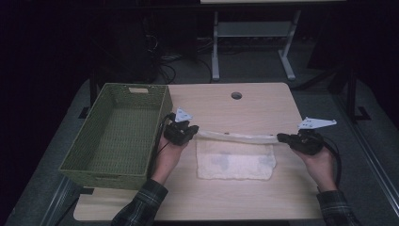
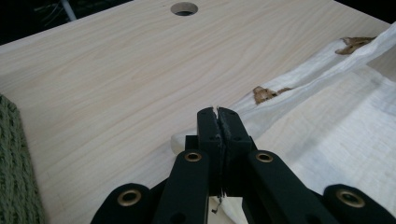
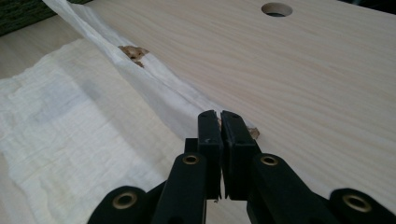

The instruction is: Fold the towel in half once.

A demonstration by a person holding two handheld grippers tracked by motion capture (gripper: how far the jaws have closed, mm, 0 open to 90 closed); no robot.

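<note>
Cloth (image 1: 235, 160): thin, white, loosely woven, with small brown printed patches; judged very light, limp, no stiffness of its own, not fragile, and prone to sag and slide out of a shallow pinch. It lies on the pale wooden counter (image 1: 235, 197), right of the green woven basket (image 1: 117, 129), between the two hands. Its near part rests flat on the counter; its far edge is lifted and drawn into a taut band running left to right. Left claw (image 1: 194, 132): closed, clamped on the left end of that raised edge; in the left gripper view the black jaws meet with a sliver of fabric between them (image 2: 218, 122) and the cloth (image 2: 327, 135) trails away to the right. Right claw (image 1: 281, 137): likewise closed, clamped on the right end of the edge; in the right gripper view (image 3: 219, 123) the fabric (image 3: 70, 121) runs off to the left from the pads. So the cloth hangs between the claws, each holding a far corner, the body lying nearer the person than both. Judgement: corners are the right hold; a deep bite keeps the weave from slipping, and even tension between the claws keeps the edge straight for folding it toward the near side. Uneven pull would skew the edge.
</note>
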